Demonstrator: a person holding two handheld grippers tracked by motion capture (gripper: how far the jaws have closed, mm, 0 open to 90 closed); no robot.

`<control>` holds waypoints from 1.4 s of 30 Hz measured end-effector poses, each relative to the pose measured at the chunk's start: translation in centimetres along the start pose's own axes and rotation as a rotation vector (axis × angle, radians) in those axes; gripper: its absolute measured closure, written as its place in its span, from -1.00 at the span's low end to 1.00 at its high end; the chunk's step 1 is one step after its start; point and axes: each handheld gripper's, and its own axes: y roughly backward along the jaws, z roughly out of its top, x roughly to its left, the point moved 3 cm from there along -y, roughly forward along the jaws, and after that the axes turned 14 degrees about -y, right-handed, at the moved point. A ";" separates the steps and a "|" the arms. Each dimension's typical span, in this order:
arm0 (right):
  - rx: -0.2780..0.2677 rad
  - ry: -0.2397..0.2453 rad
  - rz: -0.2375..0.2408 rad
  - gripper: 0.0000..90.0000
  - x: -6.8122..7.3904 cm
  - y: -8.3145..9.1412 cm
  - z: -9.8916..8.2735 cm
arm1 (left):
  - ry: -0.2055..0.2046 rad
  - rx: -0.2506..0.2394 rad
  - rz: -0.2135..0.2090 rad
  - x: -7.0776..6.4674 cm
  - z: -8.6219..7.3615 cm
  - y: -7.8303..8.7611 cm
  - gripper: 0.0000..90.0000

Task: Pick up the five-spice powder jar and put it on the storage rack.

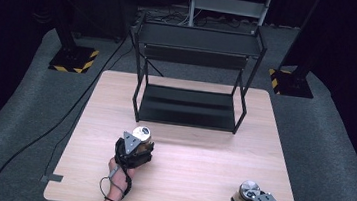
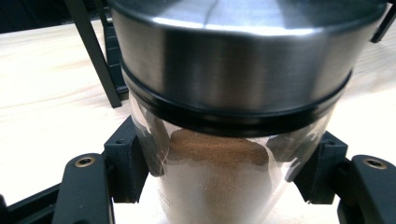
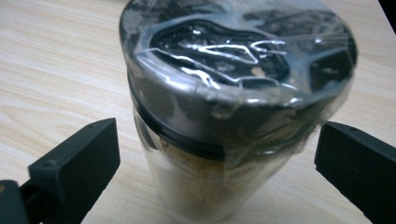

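Spice jar (image 2: 219,140) with a steel lid and brown powder stands mid-table before the black rack (image 1: 191,77), clamped in the left gripper (image 1: 136,149). Near the right corner, the right gripper (image 3: 217,163) gapes around a plastic-wrapped jar (image 3: 233,102), untouched.

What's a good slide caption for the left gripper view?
Left gripper clamped on a clear spice jar of brown powder with a brushed metal lid, black rack behind.

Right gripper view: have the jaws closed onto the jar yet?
No. The right gripper stands open, with bare table visible between each black jaw and the plastic-wrapped jar.
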 end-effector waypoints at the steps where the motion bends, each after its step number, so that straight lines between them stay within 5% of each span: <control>1: 0.001 0.000 0.000 -1.00 0.0 0.0 0.0 | 0.001 0.000 0.000 0.1 0.0 -0.1 -0.30; 42: 0.006 0.004 -0.003 -1.00 0.0 -0.1 0.0 | -0.004 0.027 -0.029 1.4 2.2 -2.7 -0.30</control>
